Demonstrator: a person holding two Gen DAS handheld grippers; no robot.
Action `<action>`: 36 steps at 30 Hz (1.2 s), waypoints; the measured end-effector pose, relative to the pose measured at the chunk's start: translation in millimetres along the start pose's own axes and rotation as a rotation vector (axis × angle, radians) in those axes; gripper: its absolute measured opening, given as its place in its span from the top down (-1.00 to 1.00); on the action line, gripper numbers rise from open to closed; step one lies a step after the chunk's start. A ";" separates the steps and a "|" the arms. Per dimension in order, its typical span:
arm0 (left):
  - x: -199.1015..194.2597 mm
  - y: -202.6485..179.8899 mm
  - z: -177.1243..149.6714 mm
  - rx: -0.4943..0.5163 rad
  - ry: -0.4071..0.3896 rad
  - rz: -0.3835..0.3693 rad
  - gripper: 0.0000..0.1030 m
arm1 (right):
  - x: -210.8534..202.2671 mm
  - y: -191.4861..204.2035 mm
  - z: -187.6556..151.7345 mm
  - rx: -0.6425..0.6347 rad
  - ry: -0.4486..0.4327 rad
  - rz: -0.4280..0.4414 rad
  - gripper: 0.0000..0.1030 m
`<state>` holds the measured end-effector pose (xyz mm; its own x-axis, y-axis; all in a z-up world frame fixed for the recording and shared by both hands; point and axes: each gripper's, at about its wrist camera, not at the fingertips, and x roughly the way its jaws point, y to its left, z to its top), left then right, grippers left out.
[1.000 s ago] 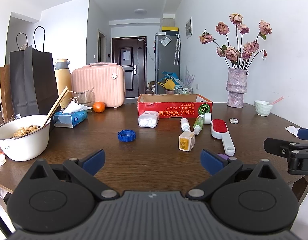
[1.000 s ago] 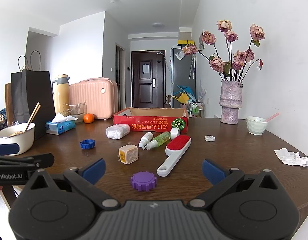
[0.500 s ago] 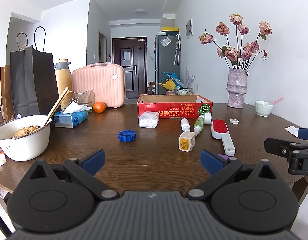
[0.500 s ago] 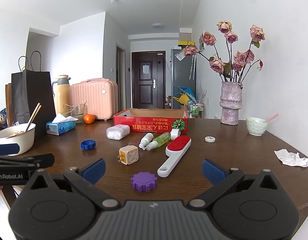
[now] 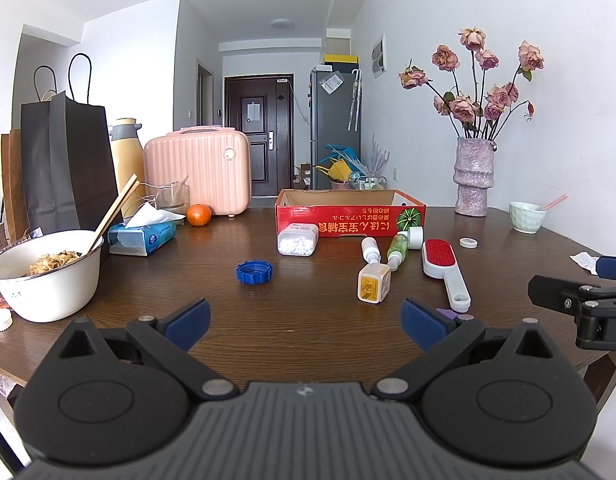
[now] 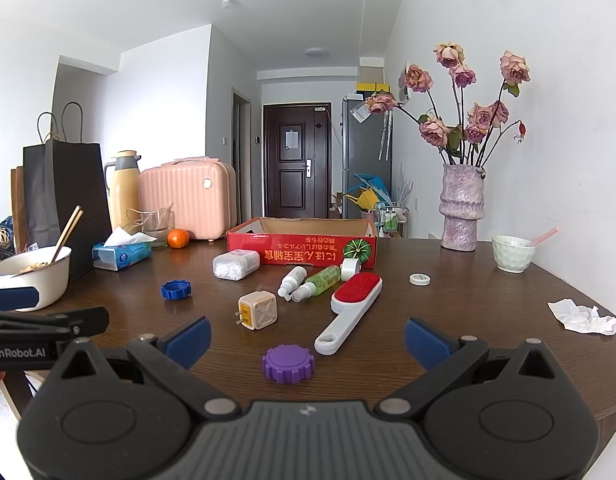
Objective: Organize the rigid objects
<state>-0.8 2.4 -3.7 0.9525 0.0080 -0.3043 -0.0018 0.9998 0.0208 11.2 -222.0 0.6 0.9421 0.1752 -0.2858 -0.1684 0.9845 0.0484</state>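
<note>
A red cardboard box (image 5: 350, 216) (image 6: 302, 246) stands open at the table's far middle. In front of it lie a clear container of white pellets (image 5: 297, 241) (image 6: 235, 264), a blue cap (image 5: 254, 272) (image 6: 175, 290), a white bottle (image 5: 370, 249) (image 6: 292, 278), a green bottle (image 5: 397, 248) (image 6: 320, 280), a beige plug adapter (image 5: 373, 283) (image 6: 258, 311), a red-and-white lint brush (image 5: 444, 272) (image 6: 350, 306) and a purple cap (image 6: 288, 363). My left gripper (image 5: 304, 322) and right gripper (image 6: 306, 336) are open and empty, near the table's front edge.
A white bowl of food with chopsticks (image 5: 44, 272), tissue pack (image 5: 142, 236), orange (image 5: 199, 215), pink case (image 5: 198, 170), black paper bag (image 5: 66, 168) stand left. A flower vase (image 5: 473, 176), green cup (image 5: 526, 216), small white lid (image 5: 468, 242) and crumpled paper (image 6: 582, 316) are right.
</note>
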 end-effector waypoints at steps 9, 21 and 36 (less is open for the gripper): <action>-0.2 0.0 0.1 0.000 -0.001 0.000 -1.00 | 1.0 2.5 -1.2 -0.001 -0.001 0.000 -1.00; -0.4 0.2 -0.1 0.000 -0.001 0.000 -1.00 | 0.6 2.6 -1.1 -0.003 -0.002 -0.001 -1.00; 4.5 4.6 0.8 -0.005 0.008 0.001 -1.00 | 3.2 -5.2 4.9 0.000 0.001 0.009 -1.00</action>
<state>3.7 7.0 -4.1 0.9502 0.0094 -0.3116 -0.0044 0.9999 0.0167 16.6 -226.6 4.2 0.9401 0.1845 -0.2865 -0.1774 0.9828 0.0508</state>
